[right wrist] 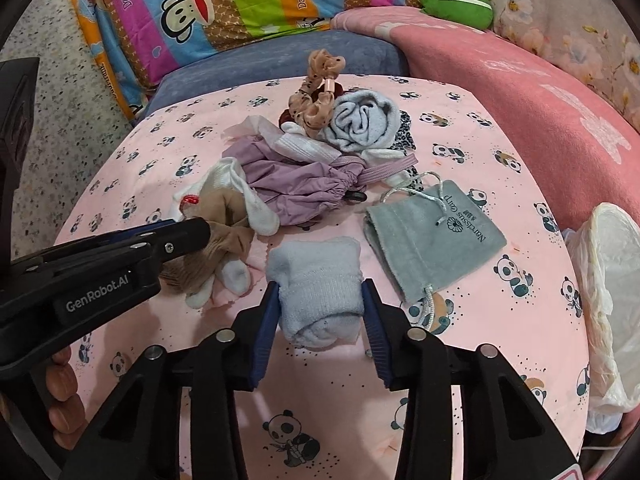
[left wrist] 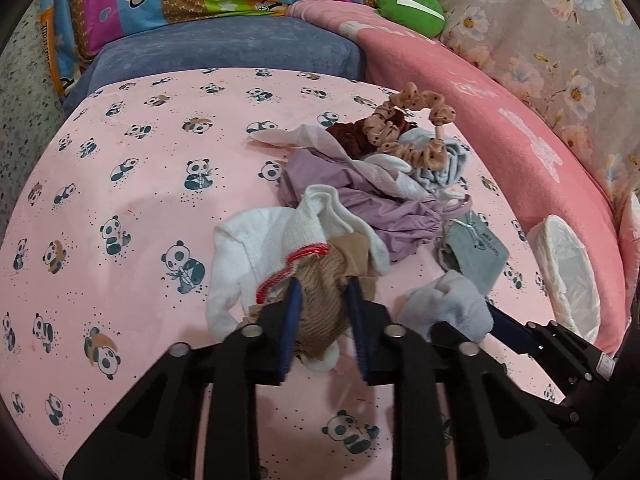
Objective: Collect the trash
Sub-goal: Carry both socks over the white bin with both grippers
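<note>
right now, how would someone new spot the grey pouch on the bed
Start at the pink panda sheet, then the clothes pile in its middle. The grey pouch lies flat just right of it, the only piece with printed lettering and a cord.

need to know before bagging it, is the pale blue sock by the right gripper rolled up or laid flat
Rolled up. The pale blue sock sits as a thick bundle between the right gripper fingers, its coiled end showing.

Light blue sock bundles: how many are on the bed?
2. One light blue sock bundle sits between the right gripper fingers; another tops the clothes pile. More may be buried.
</note>
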Tool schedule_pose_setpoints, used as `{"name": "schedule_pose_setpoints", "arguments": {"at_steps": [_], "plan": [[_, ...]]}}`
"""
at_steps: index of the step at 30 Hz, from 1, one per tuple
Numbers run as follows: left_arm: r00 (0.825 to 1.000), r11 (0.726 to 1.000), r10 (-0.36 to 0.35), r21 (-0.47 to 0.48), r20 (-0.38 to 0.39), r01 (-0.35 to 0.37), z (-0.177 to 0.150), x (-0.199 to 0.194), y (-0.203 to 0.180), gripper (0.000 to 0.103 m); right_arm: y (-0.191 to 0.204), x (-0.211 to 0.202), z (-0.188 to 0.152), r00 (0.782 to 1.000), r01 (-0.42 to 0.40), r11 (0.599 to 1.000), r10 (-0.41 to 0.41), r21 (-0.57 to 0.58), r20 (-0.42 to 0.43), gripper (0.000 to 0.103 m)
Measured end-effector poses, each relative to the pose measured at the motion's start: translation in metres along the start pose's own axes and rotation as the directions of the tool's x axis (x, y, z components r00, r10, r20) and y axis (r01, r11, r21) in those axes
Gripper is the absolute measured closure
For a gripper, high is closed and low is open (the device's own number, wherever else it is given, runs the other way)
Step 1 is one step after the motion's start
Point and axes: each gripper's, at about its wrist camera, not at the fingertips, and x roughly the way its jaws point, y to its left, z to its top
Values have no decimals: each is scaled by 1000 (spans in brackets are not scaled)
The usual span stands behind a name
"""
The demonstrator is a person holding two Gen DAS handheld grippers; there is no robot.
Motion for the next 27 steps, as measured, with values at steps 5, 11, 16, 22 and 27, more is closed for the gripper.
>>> {"name": "schedule_pose_setpoints", "arguments": {"at_steps": [5,11,16,22,27], "plan": [[1000,1000,-11,21,15,11,0,-8,-11,99,-3,-15,-1,1000,-14,1000,14,12,25,66],[998,999,-27,48,48,25,5,-28,-28,100,-17,-47,5,996,-12,999,8,41,91,66],[994,995,-48,91,94,40,13,-47,-52,100,-36,-76,11,988,5,998,-16,70,155,66],[987,985,-95,156,128,74,24,-61,-95,100,-70,-115,14,970,42,991,-70,124,233,66],[978,967,-151,227,141,116,29,-65,-142,100,-109,-144,10,952,90,979,-138,183,272,66]]}}
